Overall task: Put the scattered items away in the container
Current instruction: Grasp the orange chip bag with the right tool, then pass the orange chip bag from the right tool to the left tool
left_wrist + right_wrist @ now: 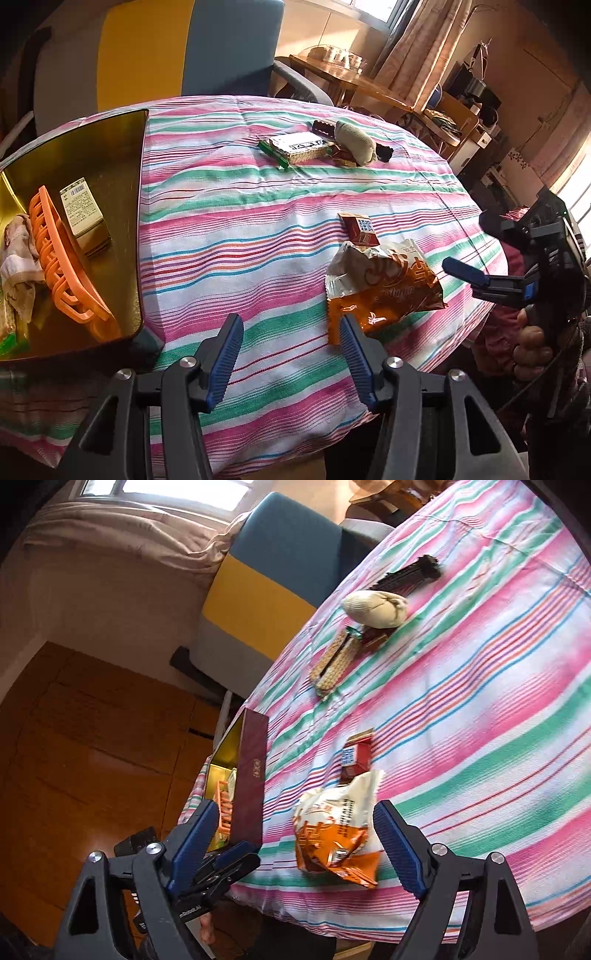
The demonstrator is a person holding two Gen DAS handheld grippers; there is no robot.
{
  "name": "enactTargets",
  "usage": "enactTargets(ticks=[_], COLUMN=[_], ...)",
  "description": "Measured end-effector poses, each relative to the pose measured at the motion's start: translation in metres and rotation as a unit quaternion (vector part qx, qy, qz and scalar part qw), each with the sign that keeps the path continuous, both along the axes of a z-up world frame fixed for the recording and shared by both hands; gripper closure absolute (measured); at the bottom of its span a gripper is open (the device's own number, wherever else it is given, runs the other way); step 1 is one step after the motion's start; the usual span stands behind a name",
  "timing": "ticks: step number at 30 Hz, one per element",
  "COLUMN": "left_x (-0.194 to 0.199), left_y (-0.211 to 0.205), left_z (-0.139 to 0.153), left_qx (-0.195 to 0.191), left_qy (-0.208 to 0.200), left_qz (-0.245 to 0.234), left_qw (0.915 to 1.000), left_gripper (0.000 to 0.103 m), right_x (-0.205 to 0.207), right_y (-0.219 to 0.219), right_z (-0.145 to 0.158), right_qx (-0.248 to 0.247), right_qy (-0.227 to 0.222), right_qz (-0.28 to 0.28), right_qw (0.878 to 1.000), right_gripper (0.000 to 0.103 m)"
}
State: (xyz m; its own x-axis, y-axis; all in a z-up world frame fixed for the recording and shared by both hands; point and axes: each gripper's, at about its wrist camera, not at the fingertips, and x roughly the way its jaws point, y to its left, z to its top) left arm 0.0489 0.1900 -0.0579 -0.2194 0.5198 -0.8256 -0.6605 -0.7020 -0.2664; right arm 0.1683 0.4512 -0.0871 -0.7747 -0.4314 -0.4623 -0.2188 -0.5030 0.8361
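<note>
An orange and white snack bag (380, 291) lies on the striped tablecloth (258, 221), with a small red packet (360, 229) just behind it. My left gripper (291, 354) is open and empty, just left of the bag. My right gripper (295, 842) is open, and the bag (332, 834) lies between its fingers. The gold-lined box (92, 147) at the left holds an orange comb (62, 269), a small carton (83, 214) and a cloth (18, 258). Farther back lie a biscuit pack (295, 147), a beige pouch (356, 142) and a black item (325, 127).
The box's maroon side (251, 786) shows in the right wrist view near the table edge. A blue and yellow chair (192, 48) stands behind the table. A wooden desk (351, 77) and cluttered shelves stand at the back right. The right gripper (480, 277) shows at the table's right edge.
</note>
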Motion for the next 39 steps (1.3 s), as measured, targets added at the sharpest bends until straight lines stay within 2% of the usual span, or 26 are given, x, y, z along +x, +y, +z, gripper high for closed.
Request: enactTargets(ticks=[3,10,15,19,22,24,25,27,29,30,36,37,39], left_x=[0.001,0.002,0.0,-0.001,0.0,0.0,0.0,0.0,0.0,0.0,-0.002,-0.003,-0.003], left_y=[-0.001,-0.009,-0.013,-0.011,-0.008,-0.007,-0.007,-0.006,-0.006,-0.006,-0.006,-0.006,-0.002], left_z=[0.003,0.01,0.011,0.007,0.004,0.003,0.003,0.002,0.0,0.0,-0.001,-0.001,-0.001], left_qx=[0.005,0.018,0.019,0.017,0.014,0.013,0.013,0.012,0.011,0.011,0.011,0.011,0.011], left_qy=[0.002,0.008,0.009,0.007,0.004,0.003,0.003,0.001,-0.001,-0.001,0.001,0.001,0.002], left_qz=[-0.004,-0.003,0.005,0.002,-0.001,-0.003,-0.003,-0.004,-0.004,-0.003,-0.001,-0.001,-0.005], left_qw=[1.0,0.9998,0.9998,0.9998,0.9999,0.9999,0.9999,0.9999,0.9999,0.9999,0.9999,0.9999,0.9999], left_gripper=[0.048,0.048,0.047,0.047,0.046,0.046,0.046,0.046,0.046,0.046,0.046,0.046,0.046], right_x=[-0.004,-0.048,-0.071,-0.06,-0.043,-0.034,-0.03,-0.034,-0.045,-0.052,-0.09,-0.097,-0.102], right_y=[-0.006,-0.051,-0.073,-0.066,-0.049,-0.038,-0.033,-0.031,-0.034,-0.035,-0.051,-0.054,-0.058], right_z=[-0.014,-0.018,-0.029,-0.025,-0.017,-0.01,-0.004,0.005,0.008,0.008,-0.002,-0.005,-0.011], right_qx=[-0.012,-0.062,-0.085,-0.061,-0.005,0.068,0.117,0.213,0.274,0.294,0.34,0.341,0.36], right_qy=[-0.021,0.0,-0.01,-0.01,-0.021,-0.039,-0.052,-0.085,-0.107,-0.114,-0.125,-0.129,-0.143], right_qz=[0.002,0.068,0.101,0.094,0.064,0.033,0.014,-0.003,0.005,0.009,0.035,0.036,0.033], right_qw=[1.0,0.996,0.991,0.994,0.998,0.996,0.992,0.973,0.956,0.949,0.931,0.931,0.921], right_gripper=[0.016,0.013,0.012,0.012,0.012,0.013,0.015,0.024,0.038,0.039,0.048,0.052,0.066])
